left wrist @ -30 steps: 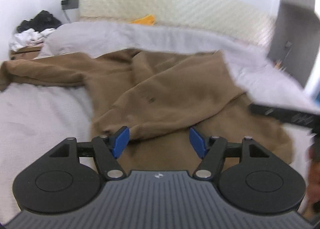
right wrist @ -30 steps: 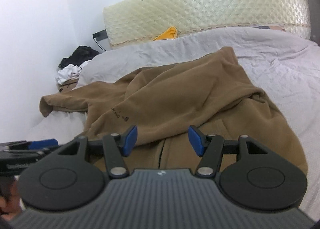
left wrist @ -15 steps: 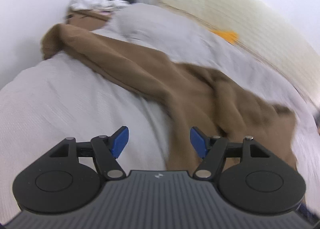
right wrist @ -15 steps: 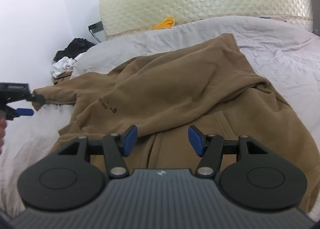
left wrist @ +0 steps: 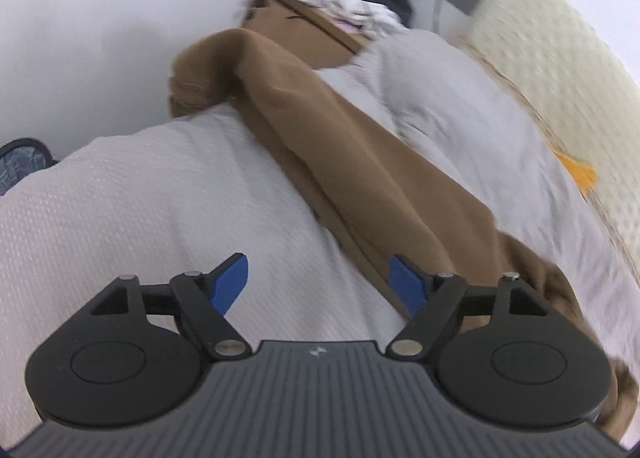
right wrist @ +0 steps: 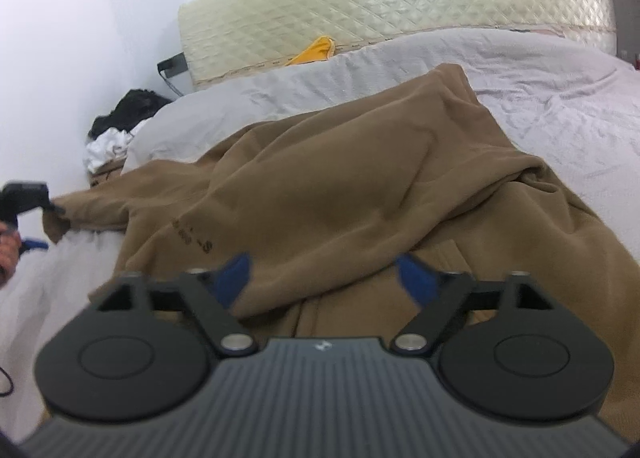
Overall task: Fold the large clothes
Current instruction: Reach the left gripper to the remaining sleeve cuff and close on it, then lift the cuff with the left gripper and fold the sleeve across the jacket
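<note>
1. My right gripper (right wrist: 324, 278), jaws opening and pinching nothing, hovers over the brown garment's (right wrist: 340, 186) near folded edge.
2. My left gripper (left wrist: 318, 282), jaws also opening, is empty above the white bedcover (left wrist: 140, 210); it is the nearer hand to the sleeve (left wrist: 340, 130).
3. That sleeve runs diagonally away toward the wall, its cuff (left wrist: 192, 74) at the far end.
</note>
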{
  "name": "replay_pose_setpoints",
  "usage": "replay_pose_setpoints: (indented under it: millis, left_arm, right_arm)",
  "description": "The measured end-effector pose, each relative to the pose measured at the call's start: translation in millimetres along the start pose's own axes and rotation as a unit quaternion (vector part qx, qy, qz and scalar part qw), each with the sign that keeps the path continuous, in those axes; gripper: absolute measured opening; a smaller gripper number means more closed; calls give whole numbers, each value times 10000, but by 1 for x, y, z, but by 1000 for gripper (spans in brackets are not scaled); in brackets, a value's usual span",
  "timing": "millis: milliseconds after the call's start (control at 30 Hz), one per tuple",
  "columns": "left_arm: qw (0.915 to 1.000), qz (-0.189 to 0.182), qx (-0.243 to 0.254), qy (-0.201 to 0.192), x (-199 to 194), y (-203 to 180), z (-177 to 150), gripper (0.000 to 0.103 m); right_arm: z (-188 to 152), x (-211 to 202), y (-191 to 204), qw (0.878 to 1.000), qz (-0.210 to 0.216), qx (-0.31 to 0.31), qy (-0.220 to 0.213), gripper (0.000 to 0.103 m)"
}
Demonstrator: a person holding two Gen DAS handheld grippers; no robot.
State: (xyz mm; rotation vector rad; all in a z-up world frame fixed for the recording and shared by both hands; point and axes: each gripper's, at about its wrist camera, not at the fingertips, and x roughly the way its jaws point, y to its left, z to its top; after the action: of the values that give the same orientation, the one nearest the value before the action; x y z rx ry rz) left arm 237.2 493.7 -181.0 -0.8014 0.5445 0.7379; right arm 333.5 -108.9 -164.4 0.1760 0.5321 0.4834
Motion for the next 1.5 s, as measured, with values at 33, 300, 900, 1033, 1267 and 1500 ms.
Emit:
replay_pose_setpoints:
  millis: [33,300,900,1033,1267,1500]
  left_arm:
    - [9999,20,-110,1,5,7,7,84]
    - [9979,-101,-586,-245,33,36,59,84]
    - [9816,-357,-1613,-959,137,67,108,83]
    - [9824,-153,-1720,-718,160,62,129,76]
    - [9890,538,-1031,-915,158,28,146,20]
    - [9822,982,419,-1546,93,-55,161,15]
  right_arm:
    - [1,3,1,9999,112,60,-4,95]
    - [-4,36,0,9986,259,269,379,94]
    - [-8,74,28,9954,-492,131,814,94]
    - [-7,84,37,9937,-603,-191,922,97]
    - [-15,95,42,9898,-861,-451,1039,97]
    - [-5,85,36,9908,-773,-72,1106,94]
